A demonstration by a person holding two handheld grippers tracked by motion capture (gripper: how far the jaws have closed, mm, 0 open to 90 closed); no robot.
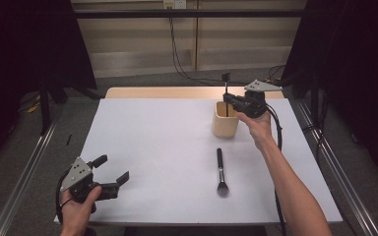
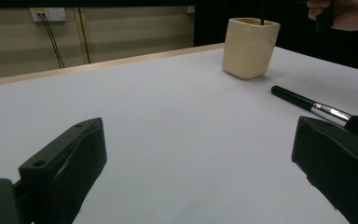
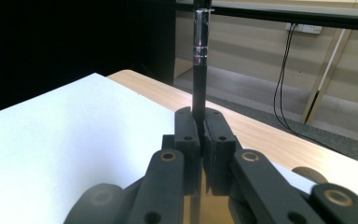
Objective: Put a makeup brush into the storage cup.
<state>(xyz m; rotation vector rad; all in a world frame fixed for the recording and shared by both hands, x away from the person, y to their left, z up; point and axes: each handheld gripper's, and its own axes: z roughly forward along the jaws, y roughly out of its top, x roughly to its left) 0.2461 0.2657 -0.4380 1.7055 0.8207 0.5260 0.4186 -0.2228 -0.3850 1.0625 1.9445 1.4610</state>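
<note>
Right tool [image 1: 228,100] clamped on upright brush [image 1: 226,88], lower end inside cup [image 1: 225,123] at far right of tabletop [image 1: 152,147]. Left tool [image 1: 109,170] wide open, empty, near corner. Second brush [image 1: 220,171] flat, mid-tabletop.

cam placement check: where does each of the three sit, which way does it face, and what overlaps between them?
High view: above the person's side, looking forward and down on the white table; both forearms, the left gripper and the right gripper show.
Left gripper view: low over the table, looking across it between its open jaws; a hand at the top right.
Right gripper view: above the cup, facing the far wall; its jaws clamp an upright brush.
Shared: the cream cup and the lying brush appear in the high and left gripper views.
</note>
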